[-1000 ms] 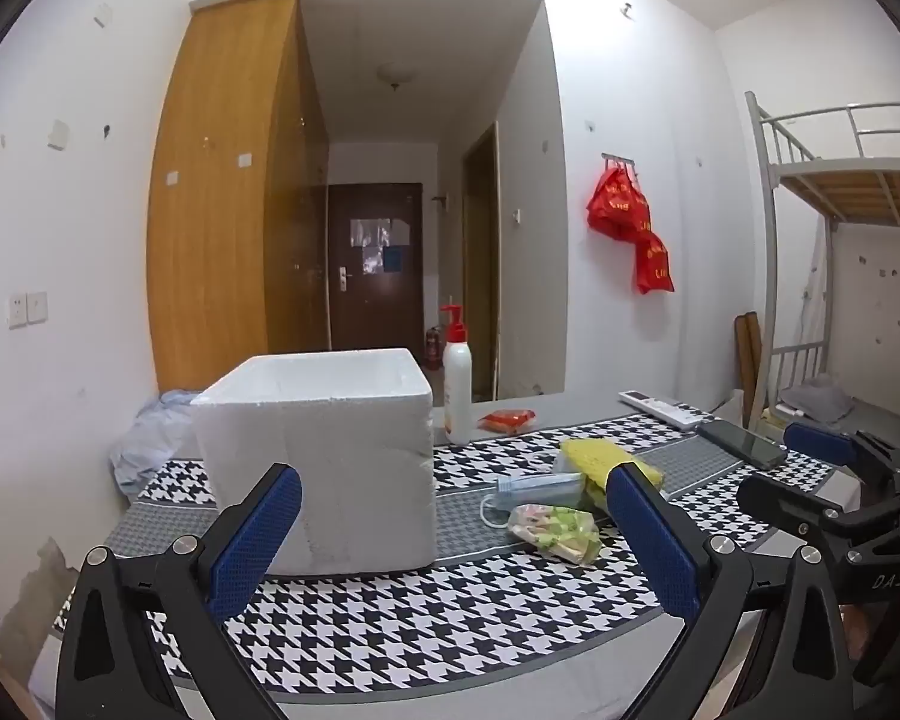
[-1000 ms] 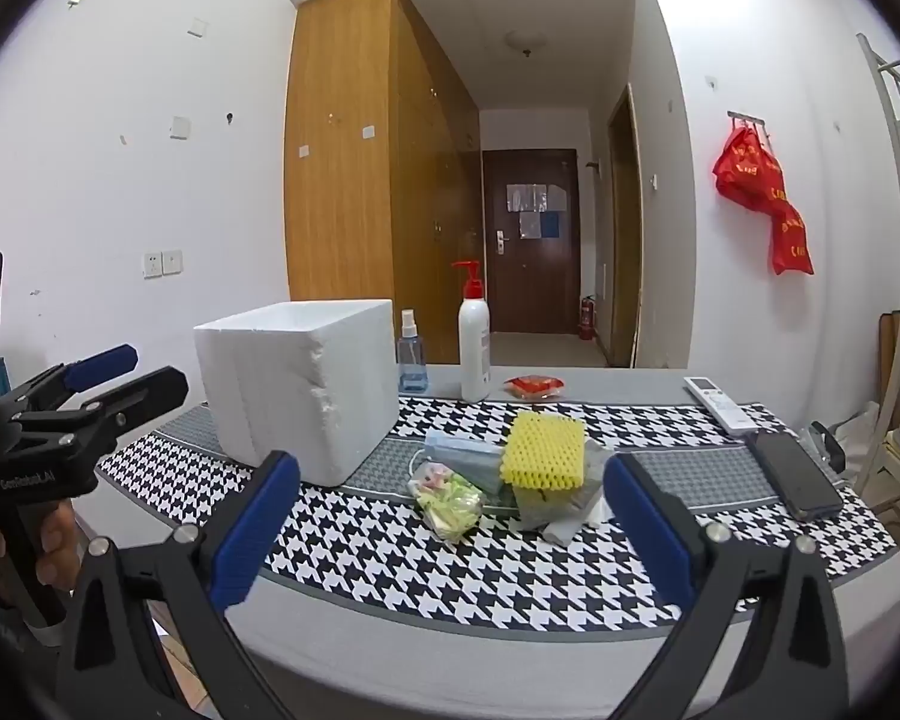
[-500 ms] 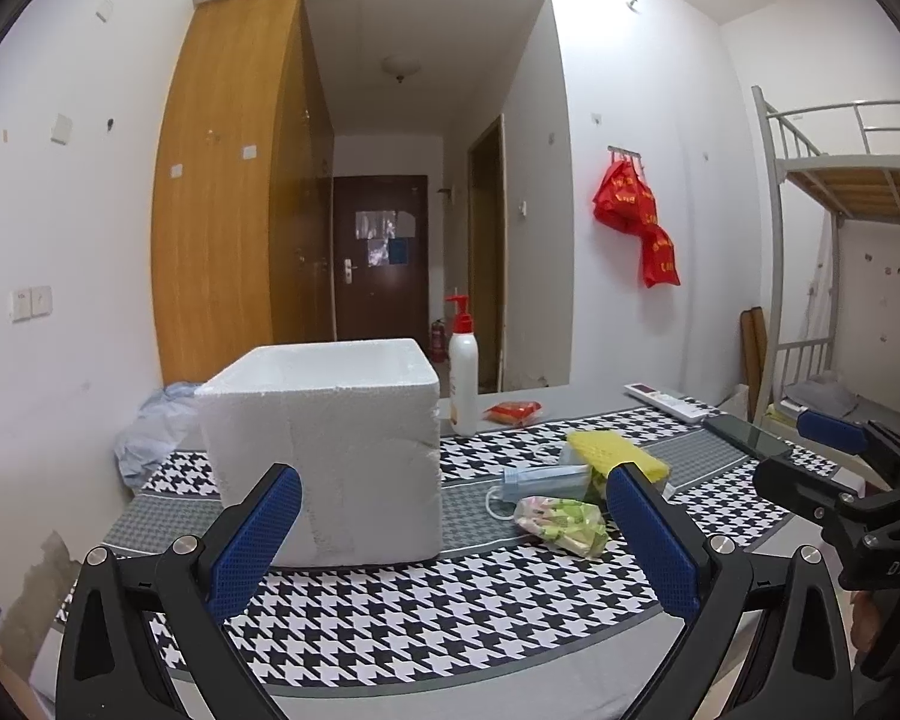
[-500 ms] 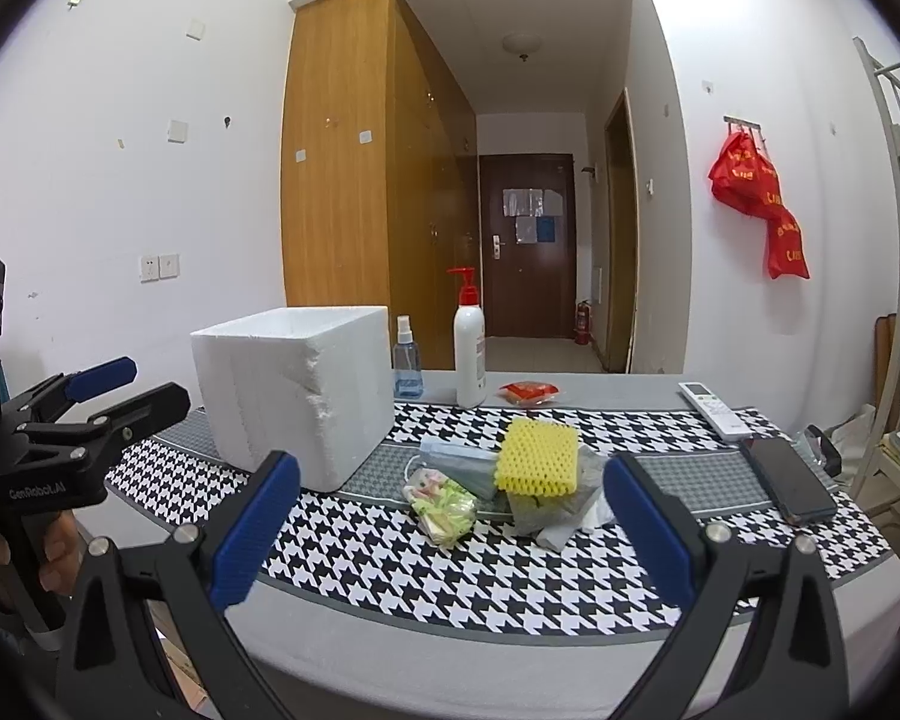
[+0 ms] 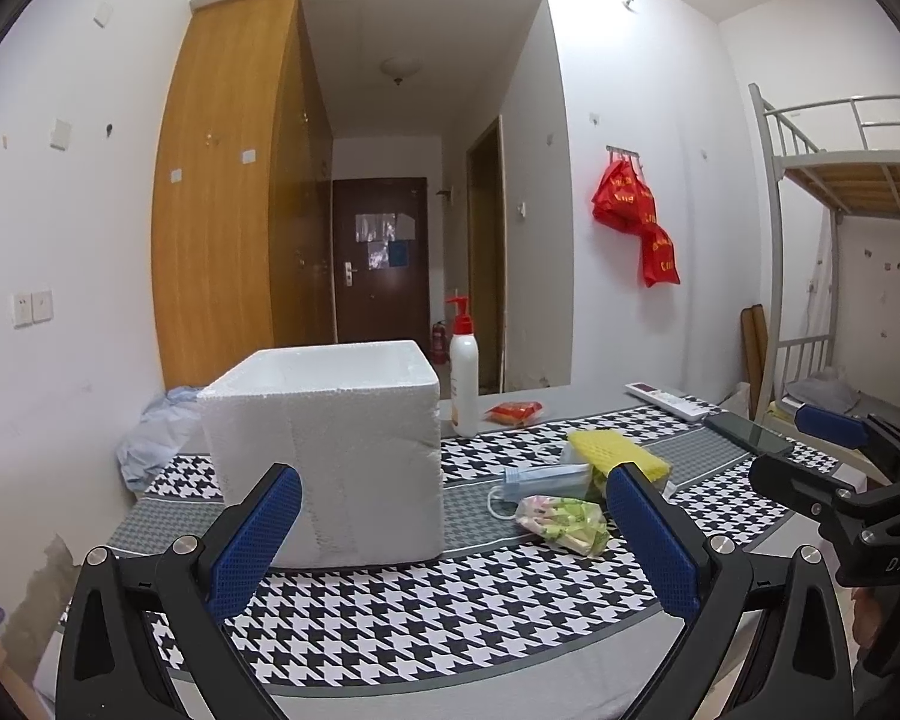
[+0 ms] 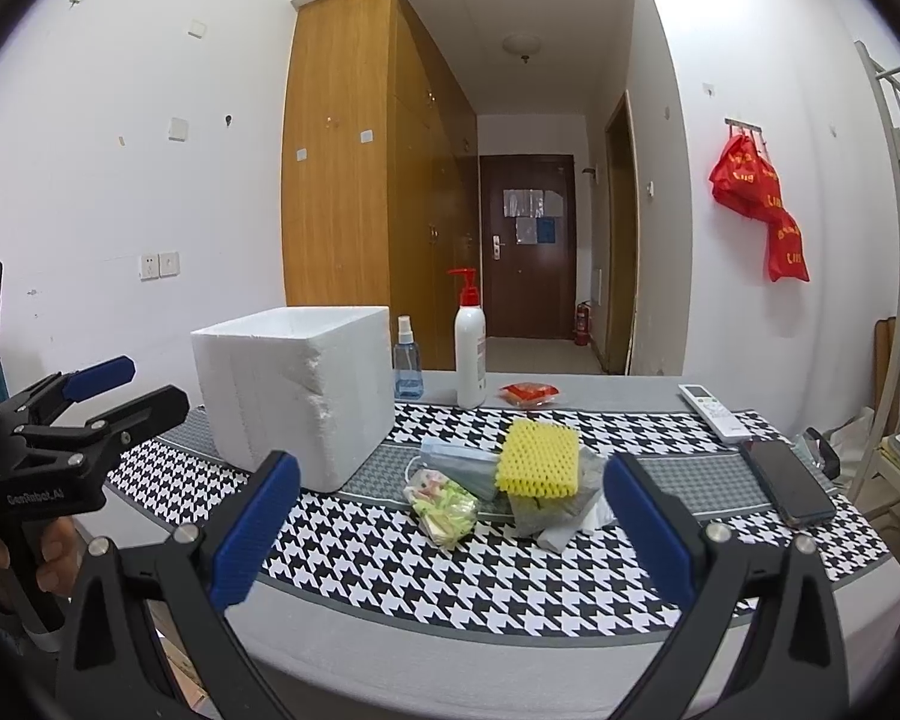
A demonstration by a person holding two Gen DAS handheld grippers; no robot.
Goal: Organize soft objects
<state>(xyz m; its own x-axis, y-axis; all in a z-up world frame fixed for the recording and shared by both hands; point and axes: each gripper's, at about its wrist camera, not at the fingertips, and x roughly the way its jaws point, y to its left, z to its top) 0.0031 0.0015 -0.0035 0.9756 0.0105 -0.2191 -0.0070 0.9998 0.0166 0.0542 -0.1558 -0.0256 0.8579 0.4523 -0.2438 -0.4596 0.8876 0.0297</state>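
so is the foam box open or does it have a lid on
Open. The foam box has no lid: the left wrist view shows its rim and part of an inner wall. Whether anything is inside, cannot tell.

Soft pile (image 6: 498,480) right of box (image 6: 297,390)

Near strip of houndstooth cloth (image 6: 450,576) lies bare in front of pile of soft items (image 6: 498,480). White foam box (image 6: 297,387) blocks left side; phone (image 6: 789,480) and remote (image 6: 714,411) sit far right.
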